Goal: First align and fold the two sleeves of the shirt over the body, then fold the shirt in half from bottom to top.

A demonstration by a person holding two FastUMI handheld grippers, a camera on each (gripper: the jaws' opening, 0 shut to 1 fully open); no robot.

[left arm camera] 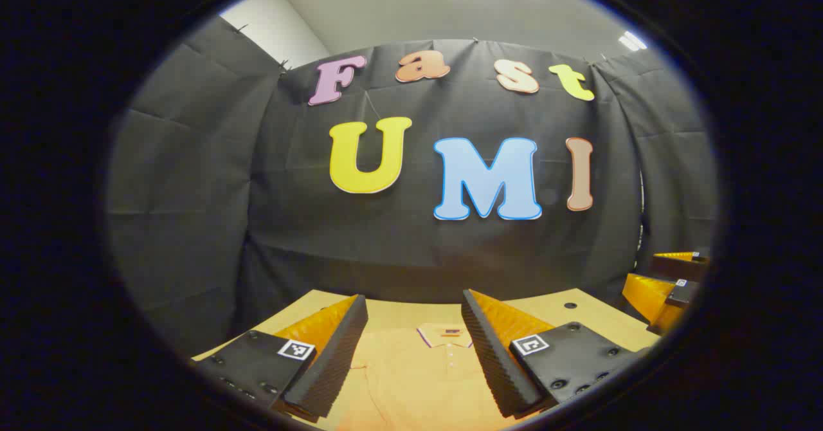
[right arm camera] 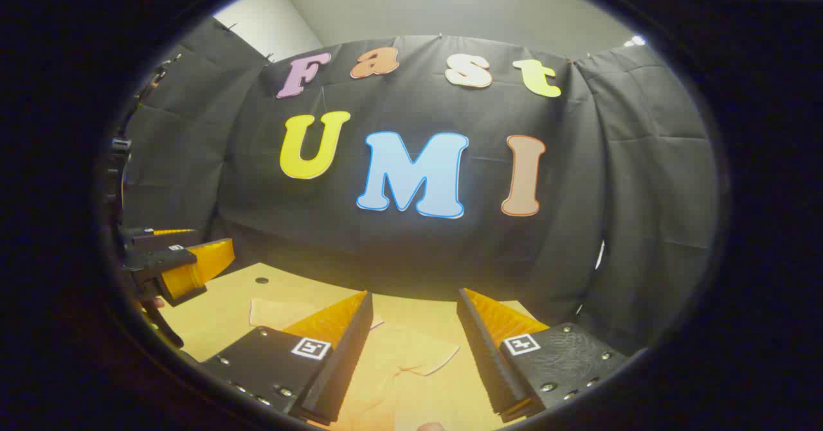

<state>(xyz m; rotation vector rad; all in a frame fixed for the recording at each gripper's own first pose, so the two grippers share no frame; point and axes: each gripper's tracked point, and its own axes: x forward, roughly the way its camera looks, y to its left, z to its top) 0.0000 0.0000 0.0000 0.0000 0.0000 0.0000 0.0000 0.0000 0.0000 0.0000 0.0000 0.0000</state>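
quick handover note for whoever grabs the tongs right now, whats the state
Left tongs: open, holding nothing, hovering above the shirt near its collar.
Right tongs: open, holding nothing, over a sleeve that lies spread out on the table.
Done: no fold visible; the shirt looks flat.
Left: fold both sleeves over the body, then fold the shirt bottom to top.

The shirt (left arm camera: 418,373) is soft matt cloth on a smooth, matt wooden-looking table (left arm camera: 553,312).
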